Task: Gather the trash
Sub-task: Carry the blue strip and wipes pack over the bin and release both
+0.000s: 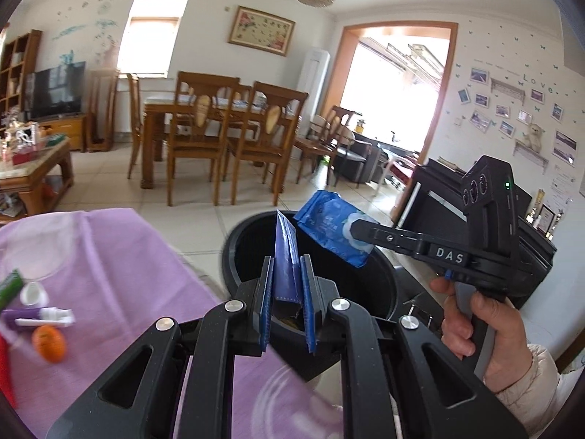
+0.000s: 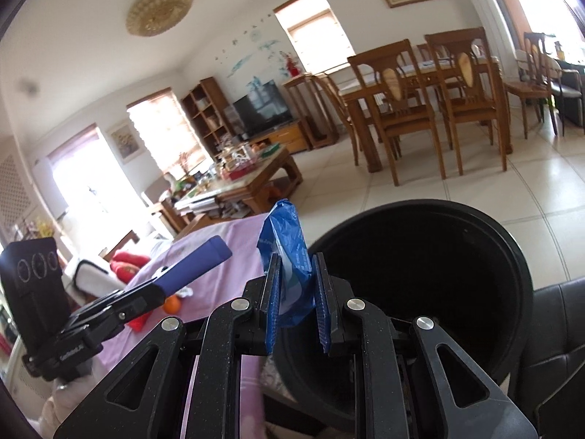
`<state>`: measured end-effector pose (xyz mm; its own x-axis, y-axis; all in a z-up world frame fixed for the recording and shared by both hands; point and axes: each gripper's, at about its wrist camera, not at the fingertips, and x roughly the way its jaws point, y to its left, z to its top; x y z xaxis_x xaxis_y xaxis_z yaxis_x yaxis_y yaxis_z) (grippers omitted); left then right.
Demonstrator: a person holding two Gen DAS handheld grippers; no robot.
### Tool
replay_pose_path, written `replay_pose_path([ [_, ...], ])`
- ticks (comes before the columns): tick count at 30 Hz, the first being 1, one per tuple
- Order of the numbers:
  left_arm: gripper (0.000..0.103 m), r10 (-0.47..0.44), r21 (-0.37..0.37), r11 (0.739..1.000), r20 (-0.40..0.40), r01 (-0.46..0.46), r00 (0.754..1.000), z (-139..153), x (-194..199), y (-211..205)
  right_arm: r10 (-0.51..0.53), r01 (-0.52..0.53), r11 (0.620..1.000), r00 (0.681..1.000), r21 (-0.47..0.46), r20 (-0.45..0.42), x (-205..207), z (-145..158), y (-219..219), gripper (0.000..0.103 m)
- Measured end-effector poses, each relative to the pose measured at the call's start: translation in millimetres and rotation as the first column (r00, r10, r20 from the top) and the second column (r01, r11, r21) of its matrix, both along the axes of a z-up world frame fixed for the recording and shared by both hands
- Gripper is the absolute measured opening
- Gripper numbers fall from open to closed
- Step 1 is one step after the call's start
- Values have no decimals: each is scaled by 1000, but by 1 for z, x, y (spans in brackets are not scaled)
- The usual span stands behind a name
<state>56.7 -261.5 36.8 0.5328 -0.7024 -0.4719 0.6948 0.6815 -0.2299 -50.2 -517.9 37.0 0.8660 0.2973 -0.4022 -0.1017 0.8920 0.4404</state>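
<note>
My left gripper is shut on a flat dark blue packet, held upright over the near rim of the round black trash bin. My right gripper is shut on a crumpled blue and white wrapper, at the left rim of the bin. In the left wrist view the right gripper comes in from the right with that wrapper above the bin's opening. In the right wrist view the left gripper shows at the left, holding its dark blue packet over the purple cloth.
A purple tablecloth carries an orange, a purple and white tube, a white cap and a green item. Wooden dining chairs, a cluttered coffee table and a black piano stand around on the tiled floor.
</note>
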Motion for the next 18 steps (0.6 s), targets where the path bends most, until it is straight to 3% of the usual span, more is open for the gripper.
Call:
replay_pose_path([
  [7, 15, -46, 41, 998, -46, 48, 998, -18, 13, -43, -73, 74, 997, 997, 30, -32, -6, -24, -37, 18],
  [18, 15, -68, 88, 993, -84, 76, 994, -34, 21, -67, -121, 127, 989, 990, 81, -75, -5, -59, -67, 20],
])
